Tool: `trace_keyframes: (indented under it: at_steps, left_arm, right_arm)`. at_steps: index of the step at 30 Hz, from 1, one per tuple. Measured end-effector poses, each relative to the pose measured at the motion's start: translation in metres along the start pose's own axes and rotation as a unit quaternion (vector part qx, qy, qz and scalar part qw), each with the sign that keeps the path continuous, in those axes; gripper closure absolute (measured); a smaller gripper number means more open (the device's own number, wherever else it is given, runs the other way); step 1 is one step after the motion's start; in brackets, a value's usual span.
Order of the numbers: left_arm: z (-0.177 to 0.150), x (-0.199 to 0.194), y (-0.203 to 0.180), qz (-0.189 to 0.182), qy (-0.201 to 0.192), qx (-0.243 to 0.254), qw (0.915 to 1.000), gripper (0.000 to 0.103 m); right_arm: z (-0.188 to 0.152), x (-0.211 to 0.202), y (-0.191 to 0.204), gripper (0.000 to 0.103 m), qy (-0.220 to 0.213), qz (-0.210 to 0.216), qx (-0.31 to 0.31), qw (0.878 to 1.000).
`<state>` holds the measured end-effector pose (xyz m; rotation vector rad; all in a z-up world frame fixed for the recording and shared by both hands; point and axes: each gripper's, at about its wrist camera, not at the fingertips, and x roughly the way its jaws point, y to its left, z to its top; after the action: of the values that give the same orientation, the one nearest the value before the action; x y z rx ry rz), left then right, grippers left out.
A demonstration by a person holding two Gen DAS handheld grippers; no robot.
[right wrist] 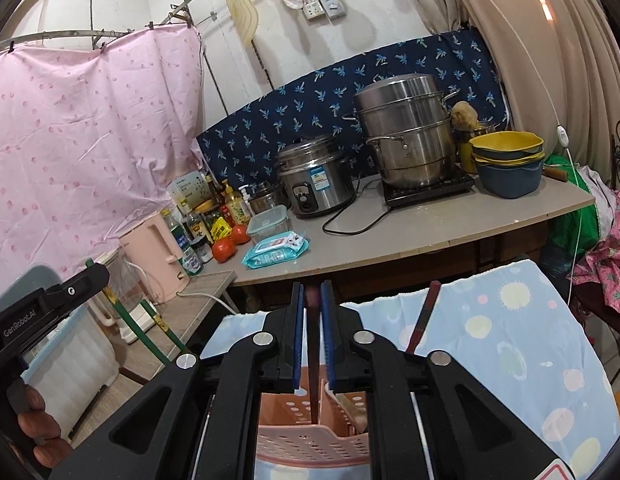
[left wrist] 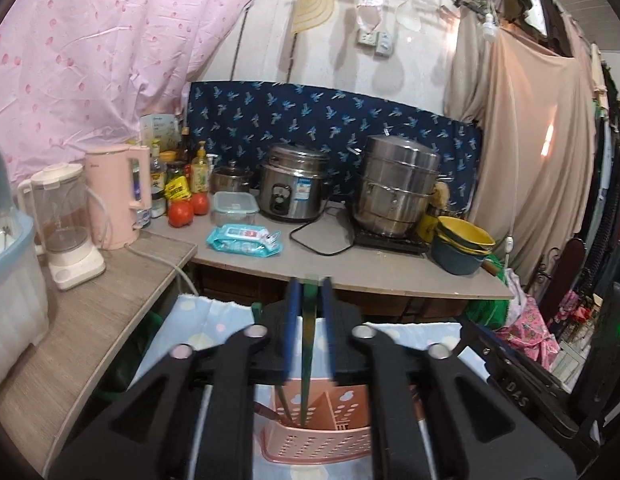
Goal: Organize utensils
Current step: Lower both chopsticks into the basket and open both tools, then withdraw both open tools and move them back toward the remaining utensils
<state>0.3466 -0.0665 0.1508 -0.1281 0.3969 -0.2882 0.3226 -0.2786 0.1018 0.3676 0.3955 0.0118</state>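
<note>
Both claws above the pink holder [left wrist: 318,436]: left claw [left wrist: 310,320] clenched on green chopsticks [left wrist: 308,340], right claw [right wrist: 312,328] on a brown chopstick [right wrist: 313,360].

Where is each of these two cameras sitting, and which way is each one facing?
Left wrist: on the left gripper, looking forward over the pink utensil holder toward the counter; its fingers pinch a green chopstick.
Right wrist: on the right gripper, facing the same counter, clamping a dark red chopstick; the person's left hand shows.
Shared: holder, rice cooker, steamer pot.
</note>
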Motion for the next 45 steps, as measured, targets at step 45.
trace_keyframes:
  at_steps: [45]
  left_arm:
    - [-0.094,-0.087,0.003,0.036,0.091,0.009,0.9951,0.066]
  right_arm:
    - [-0.105,-0.122,0.024,0.074,0.059,0.008,-0.078,0.995]
